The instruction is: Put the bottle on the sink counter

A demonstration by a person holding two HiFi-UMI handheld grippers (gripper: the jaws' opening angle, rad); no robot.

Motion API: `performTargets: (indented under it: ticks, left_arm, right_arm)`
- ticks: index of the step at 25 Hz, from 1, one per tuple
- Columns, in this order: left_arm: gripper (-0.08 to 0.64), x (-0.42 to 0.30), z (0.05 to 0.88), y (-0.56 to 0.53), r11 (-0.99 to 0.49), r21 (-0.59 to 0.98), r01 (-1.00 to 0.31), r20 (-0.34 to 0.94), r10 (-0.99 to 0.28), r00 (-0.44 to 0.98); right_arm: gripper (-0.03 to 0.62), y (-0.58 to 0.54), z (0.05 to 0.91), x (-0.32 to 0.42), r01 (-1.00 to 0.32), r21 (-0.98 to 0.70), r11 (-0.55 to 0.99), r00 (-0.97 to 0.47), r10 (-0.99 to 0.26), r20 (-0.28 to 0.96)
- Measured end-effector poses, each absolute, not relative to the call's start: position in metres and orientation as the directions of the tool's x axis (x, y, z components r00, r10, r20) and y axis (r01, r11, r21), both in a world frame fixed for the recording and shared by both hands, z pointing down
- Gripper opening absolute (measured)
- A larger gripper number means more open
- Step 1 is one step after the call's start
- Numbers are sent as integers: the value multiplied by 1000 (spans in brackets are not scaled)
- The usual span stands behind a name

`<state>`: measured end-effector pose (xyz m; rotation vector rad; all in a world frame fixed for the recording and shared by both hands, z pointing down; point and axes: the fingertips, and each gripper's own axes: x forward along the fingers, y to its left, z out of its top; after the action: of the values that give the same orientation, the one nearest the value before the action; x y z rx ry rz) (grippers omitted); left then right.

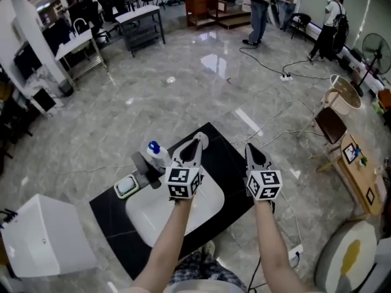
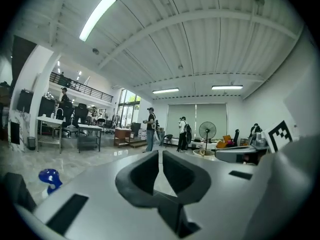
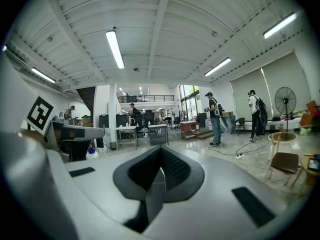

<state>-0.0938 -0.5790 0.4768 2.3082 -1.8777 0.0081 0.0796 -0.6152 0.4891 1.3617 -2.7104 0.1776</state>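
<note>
**Bottle stands on sink counter, both grippers empty above it**

Seen from the head view, the left gripper (image 1: pixel 199 140) and the right gripper (image 1: pixel 252 150) reach out side by side over a black counter (image 1: pixel 229 163) with a white sink (image 1: pixel 139 215) set into it. The bottle (image 1: pixel 156 155), white with a blue cap, stands upright on the counter at the sink's far-left corner. It is just beside a grey tap (image 1: pixel 142 165) and, in the picture, just left of the left gripper. Neither gripper touches it. A small dish (image 1: pixel 126 187) lies on the counter left of the tap, and a white box (image 1: pixel 43 237) sits beyond the counter's left end.

Only this view shows the counter and sink. It cannot show how the jaws stand, and the two gripper views, aimed level across a large hall, can. The left gripper's jaws are drawn together to a hairline slit with nothing in it. The right gripper's jaws meet at the tips, also on nothing.

The left gripper view catches only the bottle's cap (image 2: pixel 49 178) at its lower-left edge, with the right gripper off to its right side. The right gripper view shows the bottle (image 3: pixel 91 153) low beneath the left gripper. Both add ceiling strip lights (image 2: pixel 97 16) that the head view misses. All three show a standing fan (image 2: pixel 206 130) and people (image 1: pixel 259 11) on the polished floor (image 1: pixel 183 90).
</note>
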Motion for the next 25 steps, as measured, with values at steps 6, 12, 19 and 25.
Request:
performTargets:
  ticks: [6,12,19,25]
  left_arm:
    - [28,-93,427,-488,-236,118,-965,36,-970,242]
    - [28,-91,404,-417,-254,149,-956,0,-966,257]
    - [26,-96,400,-364,-226,125,-966,-15,-974,226]
    - [26,-113,401,-351,-196,149,-969,-13,-980,197]
  right_arm:
    - [15,-526,447,118,-818,-57,573,-575,-815,69]
    - [15,-458,419,154,-845,-42,534,-535,-843,47]
    - [15,-422,407,184,-876,-49,479,-481,-876,29]
    - [15,-407,407,196,-890,-52,453,-455,-890,21]
